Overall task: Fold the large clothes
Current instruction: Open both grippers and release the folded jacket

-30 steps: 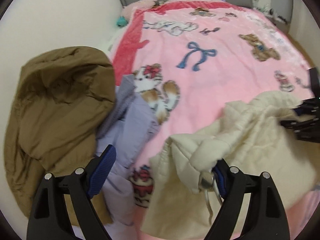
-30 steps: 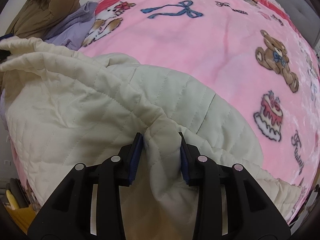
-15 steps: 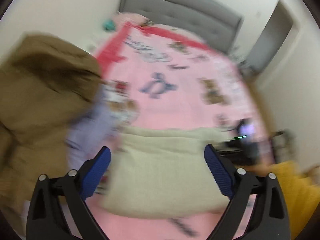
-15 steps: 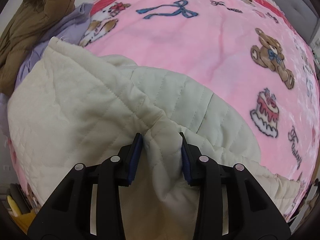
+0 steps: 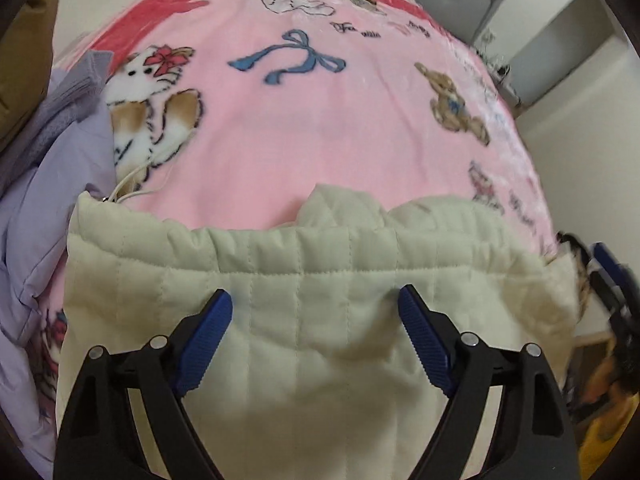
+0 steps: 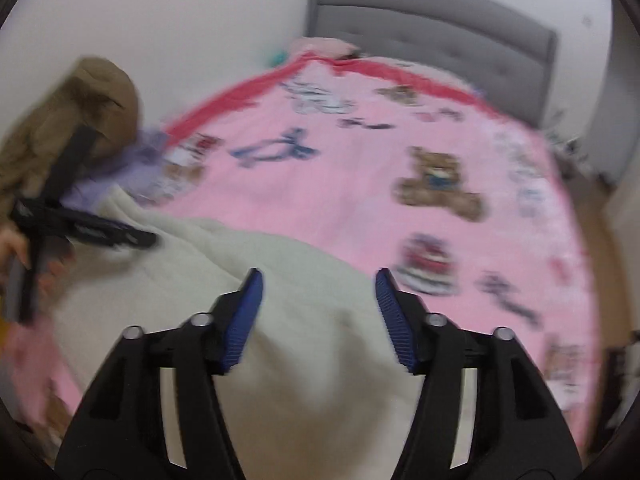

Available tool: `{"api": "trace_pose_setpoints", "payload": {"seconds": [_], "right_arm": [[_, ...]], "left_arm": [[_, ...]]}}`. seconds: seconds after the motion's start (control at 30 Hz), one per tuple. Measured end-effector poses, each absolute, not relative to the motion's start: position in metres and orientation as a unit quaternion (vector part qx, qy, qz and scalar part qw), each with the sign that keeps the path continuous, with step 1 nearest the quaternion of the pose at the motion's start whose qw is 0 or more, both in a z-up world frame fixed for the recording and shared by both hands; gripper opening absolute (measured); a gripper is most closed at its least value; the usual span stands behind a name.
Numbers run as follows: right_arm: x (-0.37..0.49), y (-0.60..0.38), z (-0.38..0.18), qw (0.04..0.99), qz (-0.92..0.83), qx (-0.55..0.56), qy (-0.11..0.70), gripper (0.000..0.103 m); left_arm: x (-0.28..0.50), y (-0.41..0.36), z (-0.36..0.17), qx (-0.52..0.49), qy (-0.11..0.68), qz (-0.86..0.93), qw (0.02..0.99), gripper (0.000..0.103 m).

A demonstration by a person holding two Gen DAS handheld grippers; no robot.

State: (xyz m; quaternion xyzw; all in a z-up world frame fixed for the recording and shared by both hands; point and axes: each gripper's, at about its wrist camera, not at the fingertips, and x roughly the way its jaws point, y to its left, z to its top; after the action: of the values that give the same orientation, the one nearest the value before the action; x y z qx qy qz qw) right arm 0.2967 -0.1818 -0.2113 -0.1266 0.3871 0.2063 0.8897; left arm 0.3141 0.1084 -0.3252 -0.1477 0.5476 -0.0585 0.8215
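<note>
Left wrist view: the left gripper [image 5: 316,304] hovers over the cream quilted jacket [image 5: 312,312], jaws apart and gripping nothing. The jacket lies at the near edge of the pink blanket [image 5: 320,128], with a lilac garment [image 5: 60,184] to its left.

Right wrist view, blurred: the right gripper [image 6: 318,280] is also spread wide and empty above the jacket. A fold seems just laid down; next, each gripper likely needs a fresh edge to pinch.

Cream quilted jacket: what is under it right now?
The cream quilted jacket lies on the pink blanket; its left edge meets the lavender garment. Whatever lies beneath its middle is covered.
</note>
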Motion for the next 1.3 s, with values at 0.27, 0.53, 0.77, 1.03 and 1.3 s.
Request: {"api": "trace_pose_setpoints", "payload": {"seconds": [0.27, 0.53, 0.77, 1.03, 1.3], "right_arm": [[0.315, -0.266, -0.243, 0.891, 0.113, -0.116, 0.424, 0.087], [0.335, -0.327, -0.290, 0.816, 0.206, 0.091, 0.533, 0.084], [0.328, -0.304, -0.295, 0.806, 0.244, 0.095, 0.530, 0.008], [0.267, -0.364, -0.263, 0.834, 0.181, 0.120, 0.506, 0.006], [0.280, -0.355, -0.337, 0.819, 0.124, 0.087, 0.553, 0.011]], "left_arm": [[0.313, 0.107, -0.324, -0.134, 0.552, -0.057, 0.821, 0.084], [0.313, 0.103, -0.327, -0.126, 0.554, -0.047, 0.822, 0.084], [0.310, 0.101, -0.327, -0.125, 0.550, -0.035, 0.825, 0.084], [0.305, 0.073, -0.319, -0.094, 0.553, -0.049, 0.826, 0.084], [0.317, 0.062, -0.327, -0.071, 0.559, -0.038, 0.825, 0.088]]}}
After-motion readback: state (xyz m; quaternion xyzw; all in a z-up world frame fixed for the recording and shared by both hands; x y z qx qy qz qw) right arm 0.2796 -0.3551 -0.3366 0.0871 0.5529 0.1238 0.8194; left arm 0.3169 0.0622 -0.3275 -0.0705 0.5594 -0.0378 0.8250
